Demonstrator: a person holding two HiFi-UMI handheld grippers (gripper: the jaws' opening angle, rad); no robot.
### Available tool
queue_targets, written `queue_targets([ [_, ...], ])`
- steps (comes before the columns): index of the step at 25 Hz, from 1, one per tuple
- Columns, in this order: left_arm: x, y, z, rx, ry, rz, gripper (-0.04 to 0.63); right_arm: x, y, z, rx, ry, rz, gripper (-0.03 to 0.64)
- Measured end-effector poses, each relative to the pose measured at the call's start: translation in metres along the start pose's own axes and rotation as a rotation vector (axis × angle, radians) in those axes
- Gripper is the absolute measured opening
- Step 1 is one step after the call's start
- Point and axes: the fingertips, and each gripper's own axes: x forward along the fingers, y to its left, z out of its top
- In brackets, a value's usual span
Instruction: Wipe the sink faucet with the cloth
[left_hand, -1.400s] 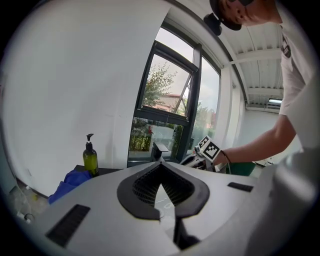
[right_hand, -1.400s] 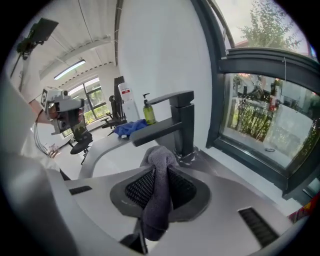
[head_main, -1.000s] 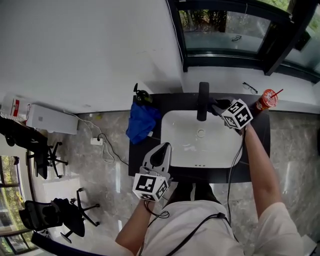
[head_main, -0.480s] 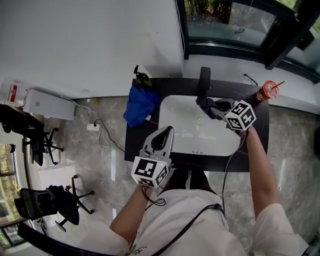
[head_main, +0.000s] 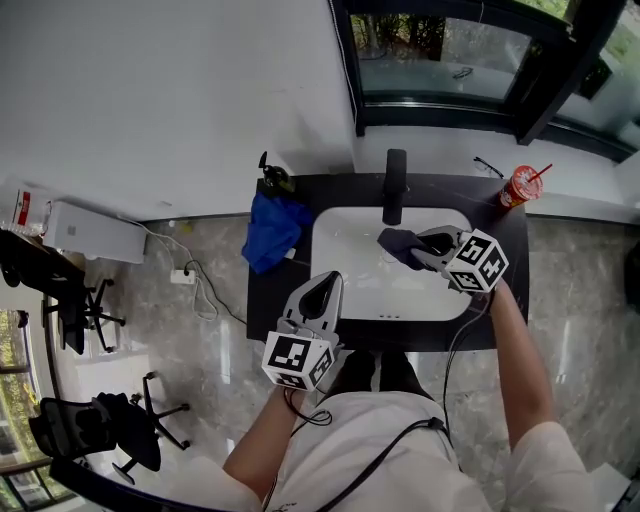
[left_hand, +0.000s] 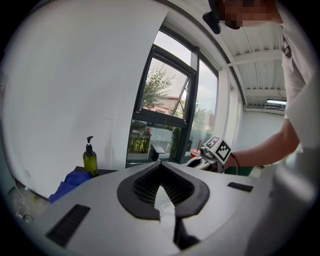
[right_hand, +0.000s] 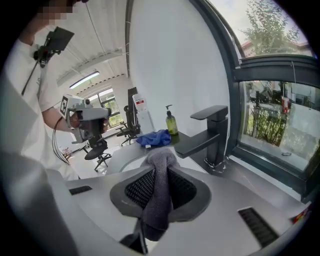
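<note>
Right claw (head_main: 420, 245) clamps the cloth (right_hand: 158, 192) near the faucet (right_hand: 207, 131), left claw (left_hand: 160, 169) closed and empty; the bunched cloth could pull free if it snags on the spout edge.

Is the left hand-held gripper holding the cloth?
No, the left hand-held gripper grips nothing; the grey cloth is clamped in the right hand-held gripper.
</note>
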Motion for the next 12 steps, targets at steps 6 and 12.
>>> queue_targets([
  [6, 0.000, 0.002, -0.004, -0.012, 0.001, -0.001, -0.008, -0.016, 0.006, 0.042, -0.027, -0.070, -0.041, 0.064],
  [12, -0.004, 0.014, -0.001, -0.015, -0.001, 0.019, -0.008, -0.001, -0.020, 0.052, -0.009, -0.005, -0.106, 0.064],
])
